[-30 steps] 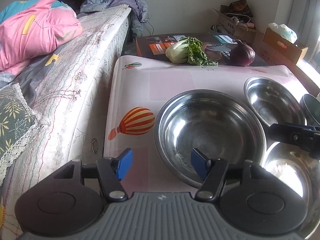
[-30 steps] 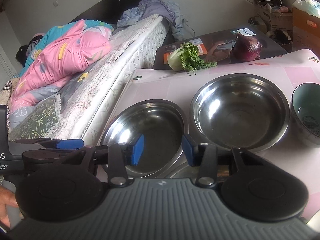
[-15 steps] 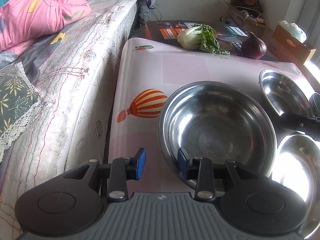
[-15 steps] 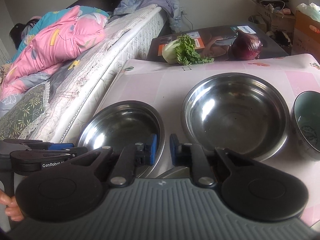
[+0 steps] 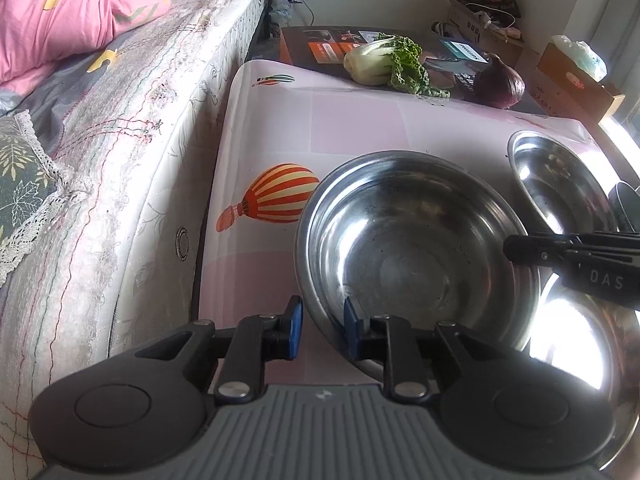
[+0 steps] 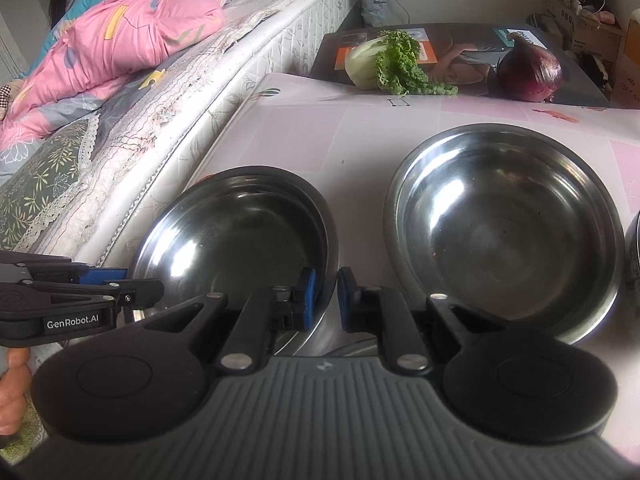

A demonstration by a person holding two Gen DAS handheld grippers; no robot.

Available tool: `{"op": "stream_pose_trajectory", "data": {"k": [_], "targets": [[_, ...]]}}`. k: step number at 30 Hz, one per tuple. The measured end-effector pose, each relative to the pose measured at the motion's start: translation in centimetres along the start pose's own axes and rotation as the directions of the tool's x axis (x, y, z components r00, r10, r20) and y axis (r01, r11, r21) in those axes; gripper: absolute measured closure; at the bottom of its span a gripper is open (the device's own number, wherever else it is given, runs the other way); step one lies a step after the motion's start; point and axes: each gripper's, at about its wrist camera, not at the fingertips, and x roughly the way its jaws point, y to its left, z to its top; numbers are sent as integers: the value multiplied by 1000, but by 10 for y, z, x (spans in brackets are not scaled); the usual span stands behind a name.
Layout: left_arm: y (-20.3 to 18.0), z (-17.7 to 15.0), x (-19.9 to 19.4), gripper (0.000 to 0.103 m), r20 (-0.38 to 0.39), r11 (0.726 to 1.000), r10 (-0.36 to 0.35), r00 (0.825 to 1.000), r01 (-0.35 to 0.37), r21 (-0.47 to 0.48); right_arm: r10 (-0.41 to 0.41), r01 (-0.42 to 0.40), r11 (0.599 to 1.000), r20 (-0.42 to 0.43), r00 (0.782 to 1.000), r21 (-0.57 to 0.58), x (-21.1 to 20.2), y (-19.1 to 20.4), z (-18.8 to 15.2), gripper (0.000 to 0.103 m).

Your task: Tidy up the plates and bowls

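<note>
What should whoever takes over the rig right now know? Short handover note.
Left gripper: jaws have just been closing, now clamped on the near rim of the large round stainless-steel bowl.
Right gripper: shut on the same bowl's opposite rim.
Things: that bowl is at the bed side of the pink table; second steel bowl beside it, third shiny steel bowl nearer, dark ceramic bowl far right.
Done: two-handed grip only; nothing looks stacked.
Left: lift it, probably nest the bowls.
</note>
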Motion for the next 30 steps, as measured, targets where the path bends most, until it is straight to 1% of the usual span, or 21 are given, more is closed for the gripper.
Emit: {"op": "stream_pose_trajectory", "data": {"k": [2,6,8,10,13,15,18,24,30], "targets": [[-2,1,0,82,0,1000,10,1000,-10,9,-1,1,1000,5,1000,-14,1,2,0,92],[-4,3,-7,82,34,999,31,999,-32,33,6,-6,999,23,1000,-33,-4,5,0,92],[-3,4,-4,81,25,999,39,999,-39,33,14,-13,999,21,1000,-33,-3,4,1,92],[-2,5,2,81,-1,999,44,999,-44,27,17,-17,999,15,1000,-35,0,4,3,92],[-2,6,6,80,-2,997,65,998,-65,34,16,-15,999,12,1000,-43,3,6,4,92],[-2,6,10,77,-8,996,78,997,-78,40,19,-18,999,11,1000,-43,4,6,4,92],[-4,6,14,76,-19,995,86,996,-85,47,19,-18,999,13,1000,-38,7,6,3,92],[-8,5,12,76,-11,992,112,994,-111,54,11,-11,999,12,1000,-51,7,11,4,92],[-6,6,5,76,-1,992,115,993,-115,49,18,-18,999,15,1000,-46,5,13,4,92]]}}
